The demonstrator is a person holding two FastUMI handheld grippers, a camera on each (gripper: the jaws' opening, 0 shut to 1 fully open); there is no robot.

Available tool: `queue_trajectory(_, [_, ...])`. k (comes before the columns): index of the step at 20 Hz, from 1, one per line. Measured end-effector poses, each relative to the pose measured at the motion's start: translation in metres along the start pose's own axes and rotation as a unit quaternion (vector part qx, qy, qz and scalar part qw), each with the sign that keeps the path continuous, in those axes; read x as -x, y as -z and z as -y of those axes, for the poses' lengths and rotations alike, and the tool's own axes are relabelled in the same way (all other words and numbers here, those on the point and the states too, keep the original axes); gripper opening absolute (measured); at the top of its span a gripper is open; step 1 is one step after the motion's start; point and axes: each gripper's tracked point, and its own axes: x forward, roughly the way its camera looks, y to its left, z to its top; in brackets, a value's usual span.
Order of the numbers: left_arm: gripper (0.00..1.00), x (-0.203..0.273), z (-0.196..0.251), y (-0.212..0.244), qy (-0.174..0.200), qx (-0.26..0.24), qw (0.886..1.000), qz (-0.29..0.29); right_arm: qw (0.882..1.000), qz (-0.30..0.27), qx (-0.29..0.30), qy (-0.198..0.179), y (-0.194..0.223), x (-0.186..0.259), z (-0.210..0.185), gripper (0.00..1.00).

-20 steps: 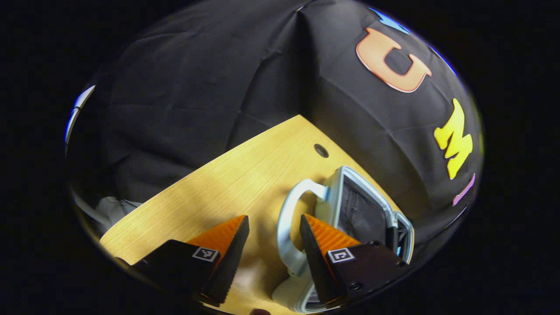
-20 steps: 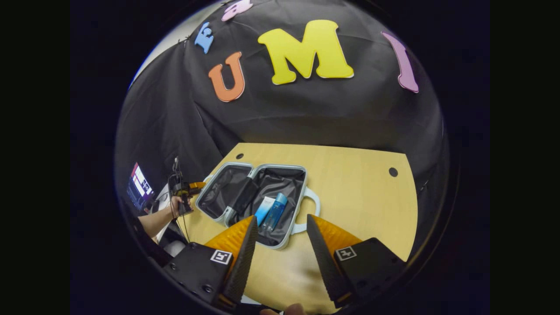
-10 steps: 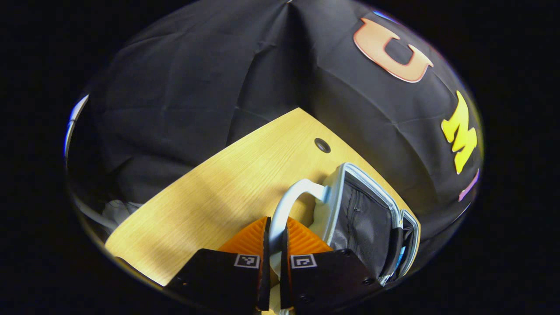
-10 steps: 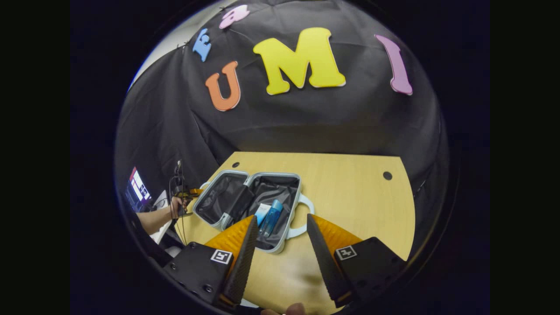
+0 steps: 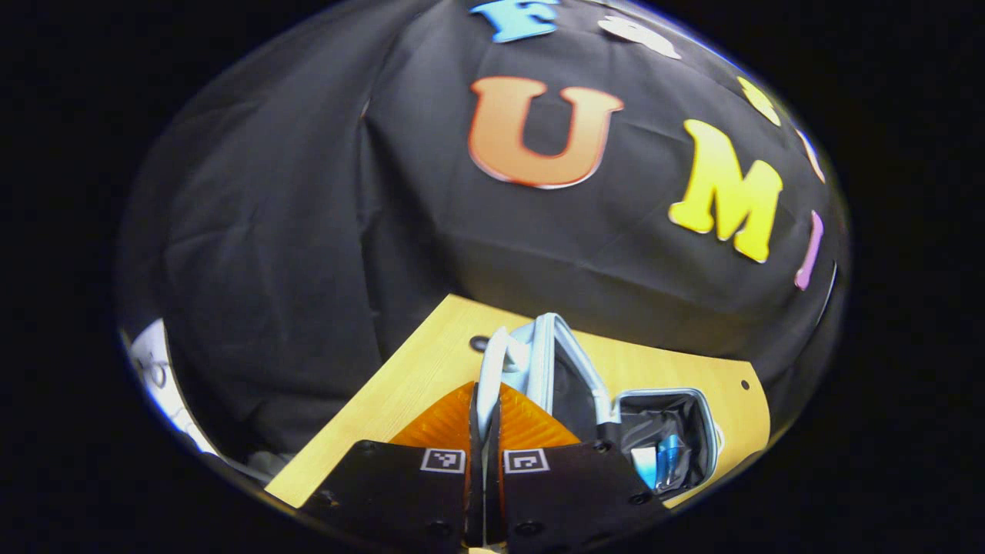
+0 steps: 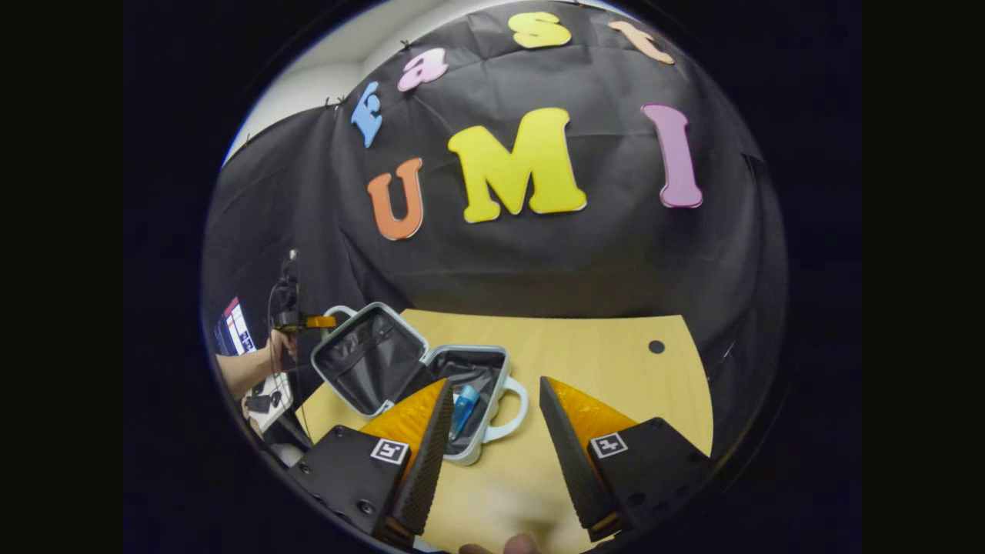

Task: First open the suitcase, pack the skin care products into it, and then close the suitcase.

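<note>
Left tongs [image 5: 485, 419] pressed together on the pale curved plastic carry handle [image 5: 489, 368] of the lid half [image 5: 548, 362] of the small light-blue hard-shell suitcase [image 5: 696, 398]; both fingers [image 5: 442, 422] flat against the handle, which rises out from between them

Lid half tilted up off the light wooden tabletop [image 5: 400, 392], standing steeply just beyond the left tongs, dark fabric lining facing the base half

Base half flat on the tabletop, to the right of the left tongs in the left gripper view; inside it a blue skin care bottle [image 5: 666, 460] and a white skin care tube [image 5: 643, 466] side by side

In the right gripper view: same suitcase [image 6: 492, 352] lying open left of centre, lid [image 6: 362, 362] raised at an angle, base flat; left tongs [image 6: 317, 322] seen at the lid's far handle [image 6: 337, 311], held by a hand [image 6: 277, 346] at the left edge

Right tongs [image 6: 492, 431] spread wide, nothing between them, above bare tabletop [image 6: 600, 362] at the near side of the suitcase; base half just beyond and left of the tips, its second pale handle [image 6: 509, 415] showing in the gap between the fingers [image 6: 419, 419]; contact with it not seen

Blue bottle [image 6: 464, 402] partly hidden behind the left finger of the right tongs; tube not made out in this view

Small round hole [image 6: 656, 346] in the tabletop toward the far right, well apart from the suitcase

Lit screen [image 6: 231, 327] at the far left edge, behind the hand
</note>
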Motion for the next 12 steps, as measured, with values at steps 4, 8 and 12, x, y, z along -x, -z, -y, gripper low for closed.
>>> queue_trajectory(4, [0.04, 0.042, 0.11, -0.036, 0.02, -0.056, 0.997, 0.055, 0.998, 0.035, -0.031, 0.036, -0.003, 0.024, 0.04, 0.68])
queue_trajectory(8, [0.04, 0.057, 0.215, -0.025, 0.069, -0.07, 0.992, 0.078, 0.995, 0.053, -0.041, 0.077, 0.001, 0.056, 0.089, 0.68])
queue_trajectory(12, [0.04, 0.064, 0.301, 0.028, 0.104, -0.088, 0.988, 0.078, 0.989, 0.059, -0.013, 0.132, 0.002, 0.094, 0.139, 0.68])
